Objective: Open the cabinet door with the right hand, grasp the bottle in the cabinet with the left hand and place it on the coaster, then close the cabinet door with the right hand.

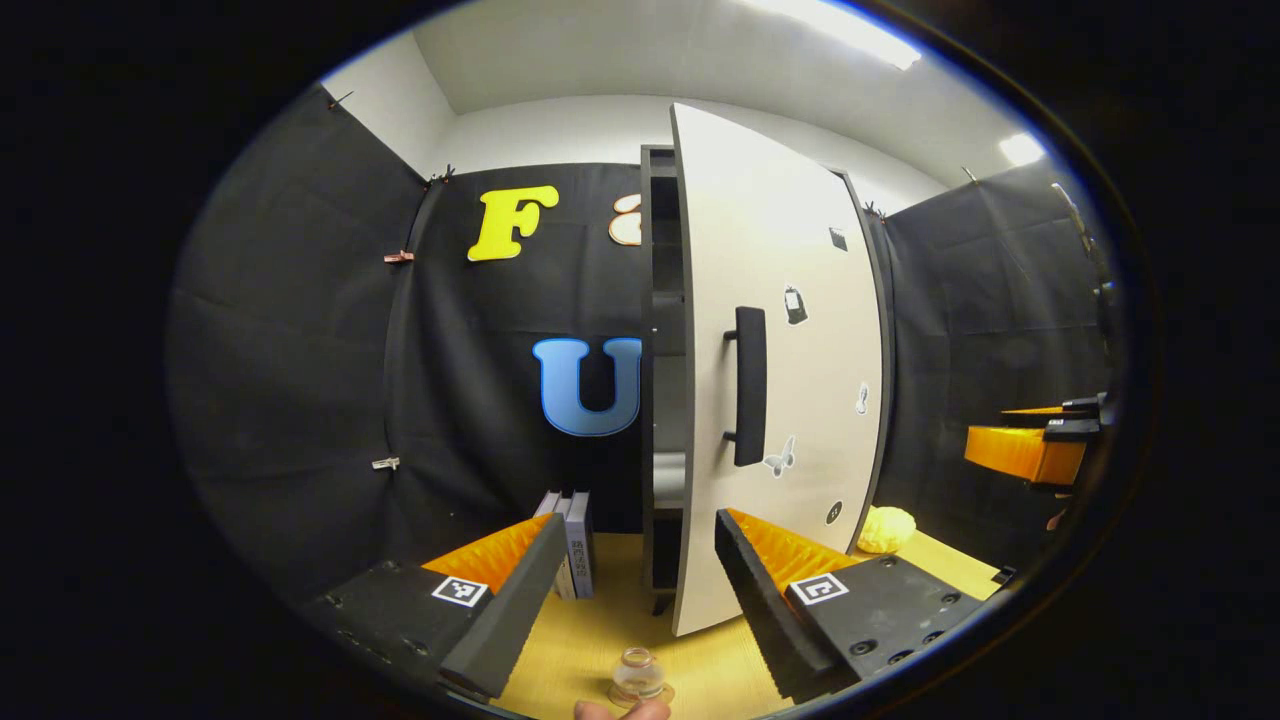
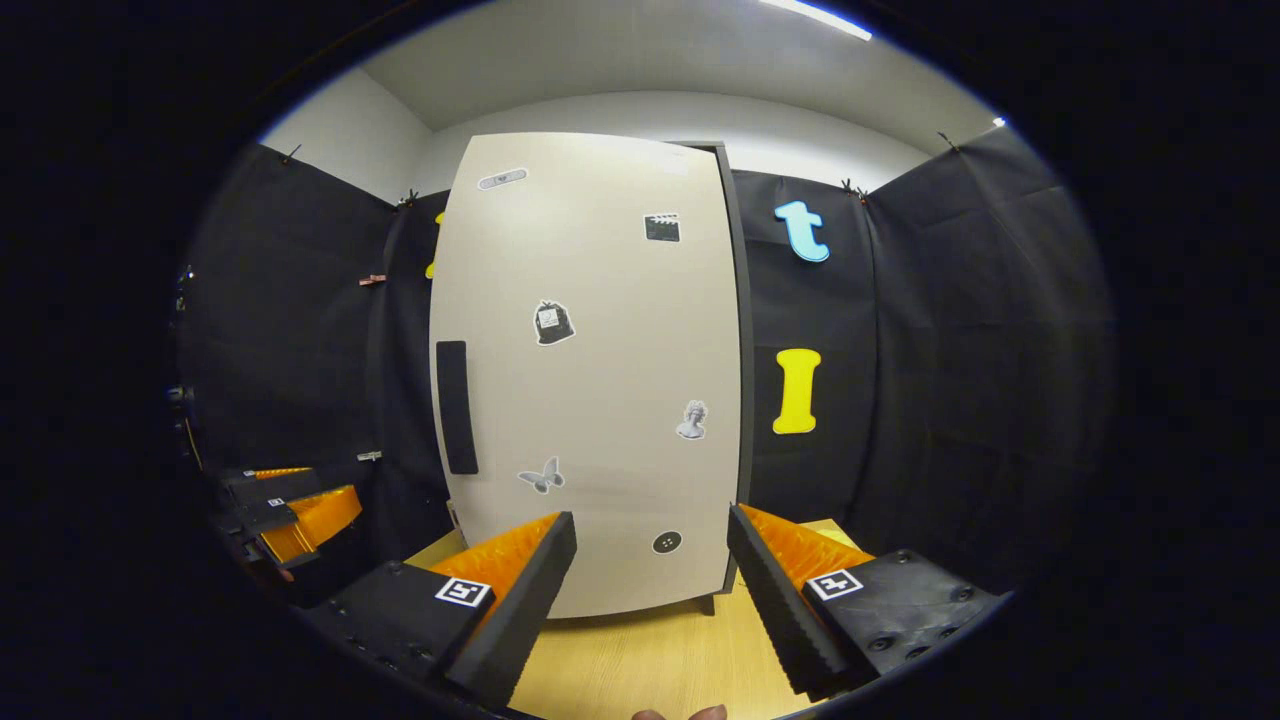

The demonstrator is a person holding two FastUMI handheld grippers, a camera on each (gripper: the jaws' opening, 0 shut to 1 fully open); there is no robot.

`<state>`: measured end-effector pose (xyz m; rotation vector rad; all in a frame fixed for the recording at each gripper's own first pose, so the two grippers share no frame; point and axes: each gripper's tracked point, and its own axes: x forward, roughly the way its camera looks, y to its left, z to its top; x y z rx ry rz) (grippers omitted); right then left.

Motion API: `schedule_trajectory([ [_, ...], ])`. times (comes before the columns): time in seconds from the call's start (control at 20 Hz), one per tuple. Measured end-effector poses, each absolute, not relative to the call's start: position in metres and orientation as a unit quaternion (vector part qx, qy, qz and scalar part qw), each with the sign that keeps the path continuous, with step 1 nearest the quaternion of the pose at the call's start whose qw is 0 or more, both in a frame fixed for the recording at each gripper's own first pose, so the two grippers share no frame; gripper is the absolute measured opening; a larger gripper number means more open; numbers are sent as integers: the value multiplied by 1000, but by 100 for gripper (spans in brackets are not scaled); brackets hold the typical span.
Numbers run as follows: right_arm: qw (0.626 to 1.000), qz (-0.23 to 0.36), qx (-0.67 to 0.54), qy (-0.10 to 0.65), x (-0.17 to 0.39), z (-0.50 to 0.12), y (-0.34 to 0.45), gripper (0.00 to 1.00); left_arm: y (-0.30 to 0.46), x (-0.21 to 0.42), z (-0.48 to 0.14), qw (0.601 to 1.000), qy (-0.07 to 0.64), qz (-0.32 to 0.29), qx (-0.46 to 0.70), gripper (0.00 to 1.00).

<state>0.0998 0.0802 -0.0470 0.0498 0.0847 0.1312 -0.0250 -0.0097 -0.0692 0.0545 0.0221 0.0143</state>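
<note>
Your left claw (image 1: 632, 580) is spread and empty; the small clear glass bottle (image 1: 638, 674) stands at 6 o'clock on the wooden table (image 1: 600, 630), its base cut off. The white cabinet door (image 1: 775, 370) stands ajar. Your right claw (image 2: 650, 585) is spread too.

White cabinet door (image 2: 590, 380), black handle (image 2: 456, 407)

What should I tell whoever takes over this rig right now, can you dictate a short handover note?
Left gripper: open, holding nothing. Right gripper: open, holding nothing, facing the cabinet door.
The bottle stands on the coaster on the wooden table, below the left gripper.
The door is ajar in the left gripper view, its handle free.
Done: door opened, bottle placed.
Left: close the door with the right gripper.
</note>
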Motion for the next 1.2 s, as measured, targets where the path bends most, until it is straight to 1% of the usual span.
schedule_trajectory([
  [0.5, 999, 30, -1, 27, 100, -44, 62, 98, -13, -28, -50, 999, 3, 19, 26, 94],
  [1.2, 999, 19, 5, 30, 100, -47, 58, 98, -22, -32, -55, 1000, 7, 6, 30, 94],
])
